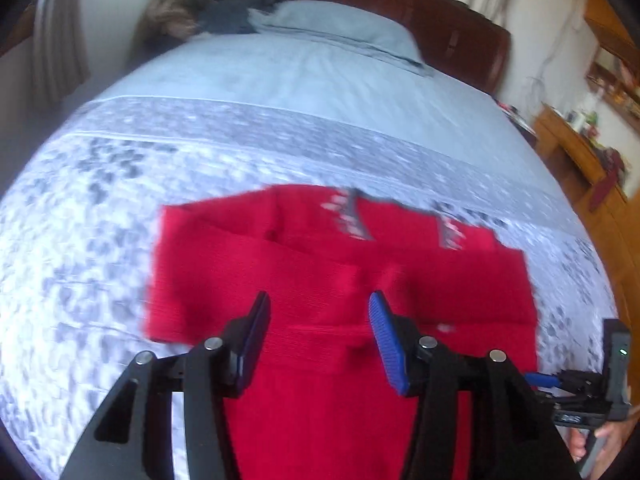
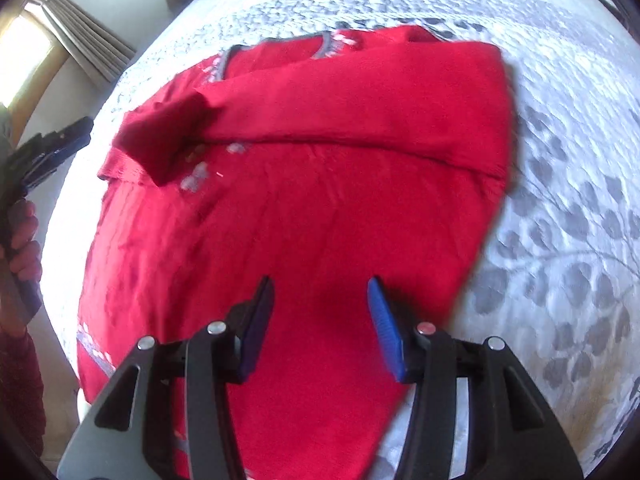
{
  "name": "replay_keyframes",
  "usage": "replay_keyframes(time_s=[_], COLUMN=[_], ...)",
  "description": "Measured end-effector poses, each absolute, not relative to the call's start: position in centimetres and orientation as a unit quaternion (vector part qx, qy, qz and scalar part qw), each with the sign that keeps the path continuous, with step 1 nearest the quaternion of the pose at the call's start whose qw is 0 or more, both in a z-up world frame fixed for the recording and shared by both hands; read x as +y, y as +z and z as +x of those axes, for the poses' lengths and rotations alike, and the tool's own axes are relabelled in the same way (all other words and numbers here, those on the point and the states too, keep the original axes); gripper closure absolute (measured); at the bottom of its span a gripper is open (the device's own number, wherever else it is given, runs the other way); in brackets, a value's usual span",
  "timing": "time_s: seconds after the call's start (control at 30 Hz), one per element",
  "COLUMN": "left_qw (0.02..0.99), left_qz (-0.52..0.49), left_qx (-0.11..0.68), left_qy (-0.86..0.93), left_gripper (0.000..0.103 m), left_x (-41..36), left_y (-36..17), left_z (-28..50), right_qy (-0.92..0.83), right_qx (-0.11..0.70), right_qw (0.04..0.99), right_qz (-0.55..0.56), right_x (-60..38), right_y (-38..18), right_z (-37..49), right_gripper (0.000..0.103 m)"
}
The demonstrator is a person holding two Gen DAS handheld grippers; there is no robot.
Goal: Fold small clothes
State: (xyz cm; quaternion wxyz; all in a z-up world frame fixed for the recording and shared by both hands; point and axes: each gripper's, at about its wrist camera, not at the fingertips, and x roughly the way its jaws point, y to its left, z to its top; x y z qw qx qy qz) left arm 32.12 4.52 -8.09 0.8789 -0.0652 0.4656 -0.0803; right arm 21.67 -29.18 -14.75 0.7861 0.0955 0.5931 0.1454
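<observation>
So here's where things stand with the red sweater (image 2: 304,200). It's lying flat on the bed (image 2: 560,160), on the grey leaf-print cover, with the neckline at the far end and the hem toward the grippers. Both sleeves look folded in across the body. From the right wrist view, one sleeve (image 2: 340,108) runs as a wide band across the chest, and its cuff end (image 2: 160,140) sits near the left edge. So I'd say the sleeve part is basically done.

What's left, as far as I can judge: the body is at full length, so the hem needs to come up toward the collar, maybe once, maybe twice. Call it roughly halfway.

The left gripper (image 1: 318,334) is spread wide with nothing between its pads, hanging over the lower middle of the sweater. I can't tell if it's touching the fabric. The right gripper (image 2: 320,322) is the same story: wide apart, holding nothing, over the hem-side part near the sweater's right edge. Both views are a bit motion-blurred, so fine detail is fuzzy.

There's a pillow (image 1: 344,28) up by the wooden headboard (image 1: 440,12), well away from the sweater, plus some dark clothes (image 1: 232,16) beside it.
</observation>
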Motion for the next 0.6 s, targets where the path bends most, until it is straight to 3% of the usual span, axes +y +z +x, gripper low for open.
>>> replay_keyframes(time_s=[0.23,0.37,0.47,0.6], left_qw=[0.847,0.825,0.827,0.821], left_qz=[-0.042,-0.048,0.011,-0.013], left_qx=[0.530,0.563,0.561,0.570], left_qy=[0.013,0.013,0.013,-0.001], left_gripper=[0.051,0.048,0.046,0.046], left_x=[9.7,10.7,9.2,10.0], left_y=[-13.6,-17.8,-18.3,-18.1], left_z=[36.1,36.8,36.6,37.1], right_qy=[0.202,0.208,0.194,0.155], right_qx=[0.570,0.588,0.610,0.642], right_qw=[0.792,0.779,0.764,0.743], right_qz=[0.079,0.071,0.079,0.109], right_x=[-21.9,-16.3,-13.3,-11.8], right_y=[-10.9,-9.8,-10.4,-12.7], right_z=[26.1,30.2,33.0,35.9], right_gripper=[0.054,0.038,0.039,0.039])
